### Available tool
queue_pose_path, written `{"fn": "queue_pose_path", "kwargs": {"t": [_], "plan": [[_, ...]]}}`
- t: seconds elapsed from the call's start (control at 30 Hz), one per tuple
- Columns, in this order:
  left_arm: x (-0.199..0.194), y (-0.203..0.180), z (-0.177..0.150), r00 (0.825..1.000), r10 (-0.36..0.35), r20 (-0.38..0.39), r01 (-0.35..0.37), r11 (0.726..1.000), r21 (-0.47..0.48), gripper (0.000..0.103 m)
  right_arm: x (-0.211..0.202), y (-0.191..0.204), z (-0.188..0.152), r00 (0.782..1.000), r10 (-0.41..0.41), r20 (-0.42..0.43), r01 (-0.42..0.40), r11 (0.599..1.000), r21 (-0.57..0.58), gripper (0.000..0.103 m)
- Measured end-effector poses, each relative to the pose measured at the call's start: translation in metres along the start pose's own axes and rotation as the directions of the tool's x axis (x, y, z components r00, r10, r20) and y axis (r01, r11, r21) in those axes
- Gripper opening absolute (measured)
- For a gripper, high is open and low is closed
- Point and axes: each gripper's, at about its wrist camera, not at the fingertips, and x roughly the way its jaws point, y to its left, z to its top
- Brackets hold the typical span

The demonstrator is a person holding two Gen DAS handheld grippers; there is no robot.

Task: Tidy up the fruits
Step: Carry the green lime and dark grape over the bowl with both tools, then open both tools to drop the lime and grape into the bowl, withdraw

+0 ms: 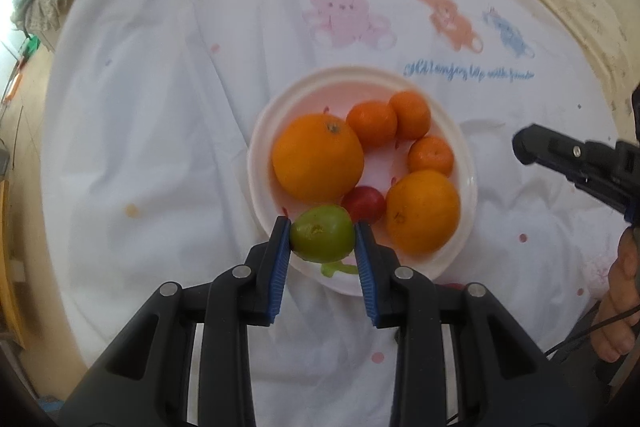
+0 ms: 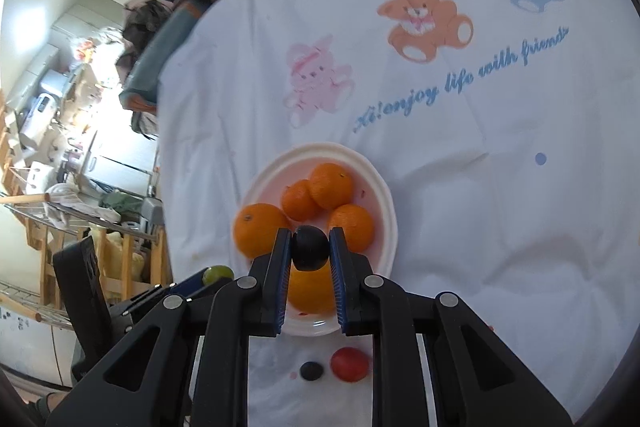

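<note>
A white plate (image 1: 260,131) on the white cloth holds two large oranges (image 1: 318,157), three small mandarins (image 1: 372,123) and a red fruit (image 1: 365,203). My left gripper (image 1: 322,237) is shut on a green fruit (image 1: 322,234) over the plate's near rim. My right gripper (image 2: 310,247) is shut on a dark round fruit (image 2: 310,247) above the plate (image 2: 380,179) and its oranges (image 2: 260,229). The left gripper with the green fruit (image 2: 217,274) shows at lower left in the right wrist view. The right gripper's finger (image 1: 560,151) shows at the right in the left wrist view.
On the cloth near the plate lie a red fruit (image 2: 349,363) and a small dark fruit (image 2: 311,371). The cloth has bear prints (image 2: 424,23) and blue lettering. Clothes are piled at the table's far edge (image 2: 176,27). Shelves and room clutter stand to the left.
</note>
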Motion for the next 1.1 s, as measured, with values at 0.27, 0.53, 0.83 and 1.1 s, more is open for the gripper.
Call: {"fn": "queue_pose_path", "kwargs": {"t": [0.27, 0.53, 0.83, 1.1], "plan": [[0.021, -0.009, 0.000, 0.999, 0.016, -0.048, -0.015, 1.000, 0.023, 0.028, 0.030, -0.015, 0.024, 0.998, -0.054, -0.032, 0.054, 0.999, 0.007, 0.020], [0.030, -0.002, 0.002, 0.997, 0.018, -0.072, -0.017, 1.000, 0.008, 0.028, 0.051, -0.027, 0.029, 0.996, -0.060, -0.068, 0.062, 0.998, 0.027, 0.022], [0.033, -0.007, 0.003, 0.996, 0.011, -0.083, -0.010, 1.000, 0.016, 0.037, 0.051, -0.031, 0.027, 0.996, -0.080, -0.048, 0.082, 0.995, 0.049, 0.064], [0.025, -0.015, 0.004, 0.999, 0.005, -0.050, -0.003, 0.999, 0.043, 0.079, 0.033, -0.024, 0.029, 0.999, -0.051, -0.007, 0.051, 0.998, 0.041, 0.066]]}}
